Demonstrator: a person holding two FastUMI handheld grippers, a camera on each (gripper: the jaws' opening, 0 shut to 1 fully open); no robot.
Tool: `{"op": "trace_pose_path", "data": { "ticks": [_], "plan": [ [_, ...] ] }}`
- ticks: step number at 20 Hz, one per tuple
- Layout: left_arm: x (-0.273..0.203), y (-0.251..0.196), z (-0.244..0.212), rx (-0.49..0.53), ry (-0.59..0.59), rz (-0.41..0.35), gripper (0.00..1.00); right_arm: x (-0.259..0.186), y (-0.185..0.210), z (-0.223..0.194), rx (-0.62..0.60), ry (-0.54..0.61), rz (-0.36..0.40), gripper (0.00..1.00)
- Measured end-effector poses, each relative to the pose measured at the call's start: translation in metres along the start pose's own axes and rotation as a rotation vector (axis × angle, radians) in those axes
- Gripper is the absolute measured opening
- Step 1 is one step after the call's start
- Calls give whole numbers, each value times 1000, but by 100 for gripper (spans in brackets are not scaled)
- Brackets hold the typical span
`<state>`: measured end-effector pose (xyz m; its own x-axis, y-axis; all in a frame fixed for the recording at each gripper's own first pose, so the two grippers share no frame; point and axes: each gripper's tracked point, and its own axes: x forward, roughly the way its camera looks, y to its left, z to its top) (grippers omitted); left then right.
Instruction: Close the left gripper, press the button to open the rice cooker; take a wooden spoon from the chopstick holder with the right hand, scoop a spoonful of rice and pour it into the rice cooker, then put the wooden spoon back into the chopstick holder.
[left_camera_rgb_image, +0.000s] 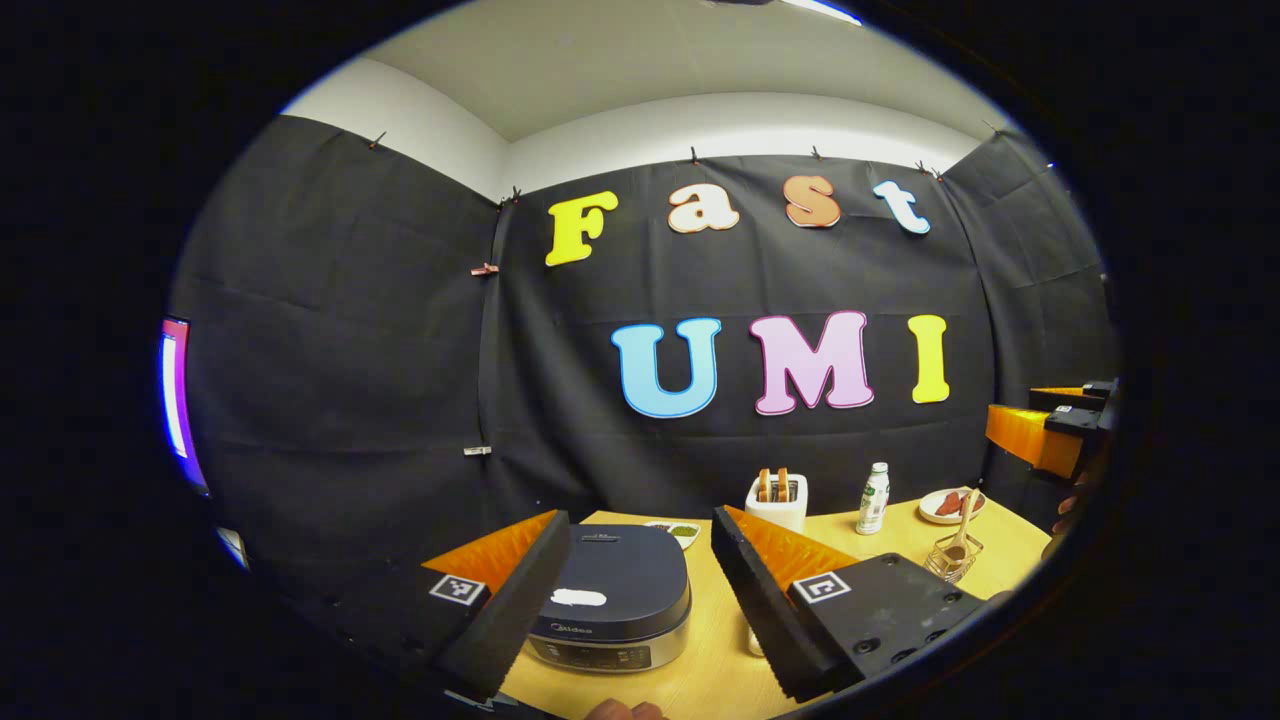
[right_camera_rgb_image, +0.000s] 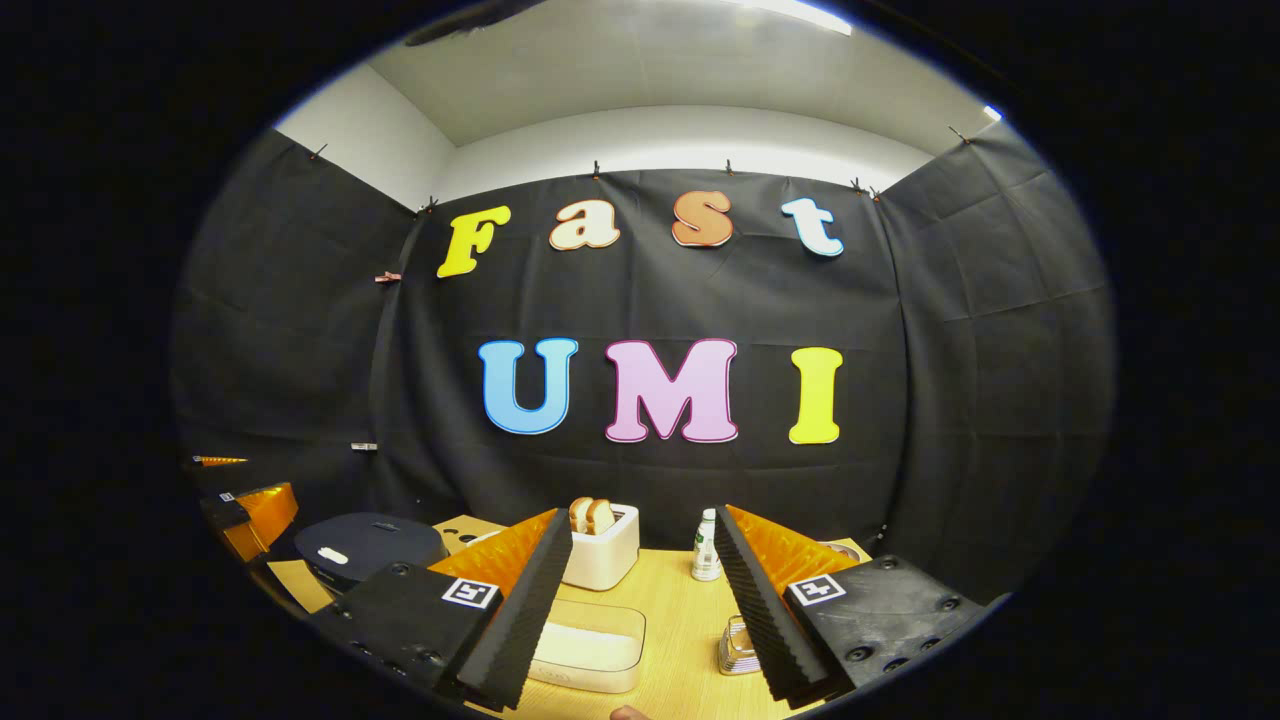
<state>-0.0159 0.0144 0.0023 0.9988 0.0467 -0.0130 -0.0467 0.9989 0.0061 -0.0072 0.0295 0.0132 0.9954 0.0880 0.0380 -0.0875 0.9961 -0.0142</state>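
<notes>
The left claw (left_camera_rgb_image: 640, 600) hangs wide apart above the worktop (left_camera_rgb_image: 705, 660), the shut rice cooker (left_camera_rgb_image: 615, 595) between its fingers. The right claw (right_camera_rgb_image: 645, 610) also gapes, a clear container of rice (right_camera_rgb_image: 590, 645) below; the wooden spoon (left_camera_rgb_image: 962, 530) stands in the chopstick holder (left_camera_rgb_image: 953, 558), rightward.

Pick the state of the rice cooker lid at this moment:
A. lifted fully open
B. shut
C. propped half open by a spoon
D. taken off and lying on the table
B: in the left gripper view the lid lies flat on the cooker, between the fingers of the open left claw.
</notes>
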Motion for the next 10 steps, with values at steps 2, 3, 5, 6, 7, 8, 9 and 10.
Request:
{"op": "trace_pose_path", "data": {
  "ticks": [2,3,5,6,7,8,9,10],
  "plan": [
    [-1,1,6,8,-20,0,96,-2,2,7,-10,-21,7,89],
    [0,2,8,15,-25,-1,96,-3,1,8,-18,-23,3,90],
    [2,3,8,14,-23,-6,96,-4,3,5,-13,-18,4,90],
    [4,3,7,11,-24,-6,96,-3,6,6,-10,-19,7,90],
    [6,4,7,10,-24,-5,95,-2,6,6,-14,-19,9,90],
    [7,6,5,8,-20,-2,96,-2,6,5,-22,-19,7,90],
    [10,7,4,2,-16,0,96,-2,5,5,-26,-17,6,90],
    [11,9,2,-5,-11,2,96,-1,5,3,-24,-14,4,90]
  ]
}}
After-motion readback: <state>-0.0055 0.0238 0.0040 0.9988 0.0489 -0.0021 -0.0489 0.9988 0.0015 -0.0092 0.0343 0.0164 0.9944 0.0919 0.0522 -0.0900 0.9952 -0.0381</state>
